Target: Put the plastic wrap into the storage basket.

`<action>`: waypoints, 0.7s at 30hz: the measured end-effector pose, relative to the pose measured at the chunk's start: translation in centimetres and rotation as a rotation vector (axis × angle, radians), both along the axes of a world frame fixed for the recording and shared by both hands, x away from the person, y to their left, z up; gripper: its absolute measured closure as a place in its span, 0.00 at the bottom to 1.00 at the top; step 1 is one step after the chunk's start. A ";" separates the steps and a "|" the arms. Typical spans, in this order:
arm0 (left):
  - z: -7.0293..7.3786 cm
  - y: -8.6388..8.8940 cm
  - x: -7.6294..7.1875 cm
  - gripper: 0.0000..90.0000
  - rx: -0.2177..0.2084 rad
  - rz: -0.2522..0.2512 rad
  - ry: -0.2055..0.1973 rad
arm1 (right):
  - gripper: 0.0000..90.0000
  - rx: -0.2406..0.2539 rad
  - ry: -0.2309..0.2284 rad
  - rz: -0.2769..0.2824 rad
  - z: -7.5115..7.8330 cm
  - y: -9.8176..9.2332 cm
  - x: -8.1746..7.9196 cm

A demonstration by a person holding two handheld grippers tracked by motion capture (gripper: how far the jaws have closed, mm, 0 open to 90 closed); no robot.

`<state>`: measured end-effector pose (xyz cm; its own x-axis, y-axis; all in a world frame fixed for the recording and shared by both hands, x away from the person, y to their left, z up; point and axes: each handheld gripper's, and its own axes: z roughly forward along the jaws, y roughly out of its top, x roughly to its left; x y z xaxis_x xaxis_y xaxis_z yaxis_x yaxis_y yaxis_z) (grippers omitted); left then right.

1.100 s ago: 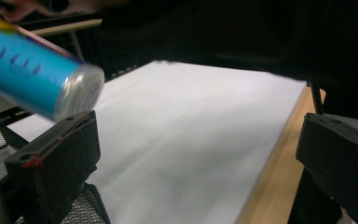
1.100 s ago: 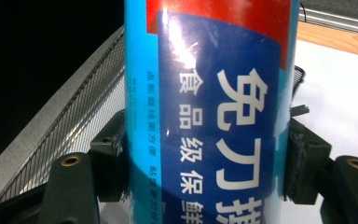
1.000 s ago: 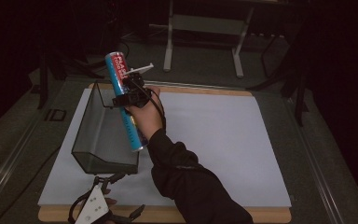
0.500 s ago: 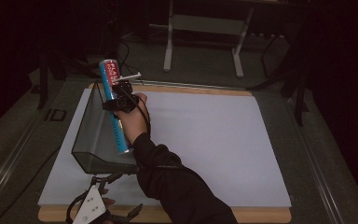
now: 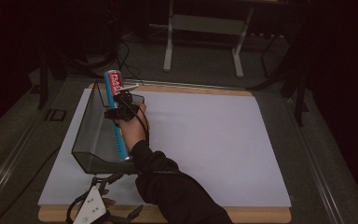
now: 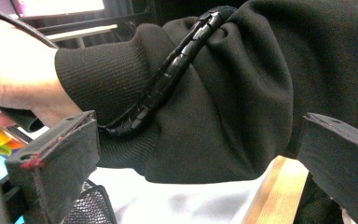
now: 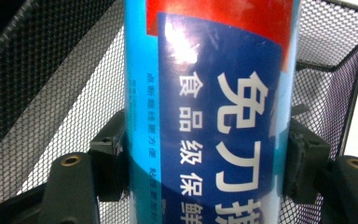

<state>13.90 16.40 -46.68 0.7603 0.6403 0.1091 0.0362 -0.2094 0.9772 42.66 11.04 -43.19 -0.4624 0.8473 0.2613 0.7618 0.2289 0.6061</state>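
Note:
A long blue tube with a red top and white print stands nearly upright, its lower end inside the black mesh basket at the mat's left. My right gripper is shut on the tube's middle. In the right gripper view the tube runs up between the pads, with basket mesh behind it. My left gripper rests at the table's near edge, open and holding nothing. In the left gripper view its jaws stand wide apart before the person's dark sleeve.
A white mat covers the wooden table top. The right forearm crosses from the bottom toward the basket. A grey metal stand is on the floor beyond the table. Right of the basket the mat is bare.
The right gripper has carried the tube left and down, so its lower end now sits inside the basket. The left gripper has stayed put.

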 end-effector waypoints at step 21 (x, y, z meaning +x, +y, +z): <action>0.0 0.0 0.0 0.01 0.003 -0.007 0.000 | 0.34 -0.034 0.064 -0.074 -2.9 -0.6 0.6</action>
<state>13.93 16.37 -46.66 0.7650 0.6344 0.1109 0.0349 -0.2127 0.9765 43.27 10.43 -46.11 -0.3819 0.8873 0.2585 0.8141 0.1906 0.5486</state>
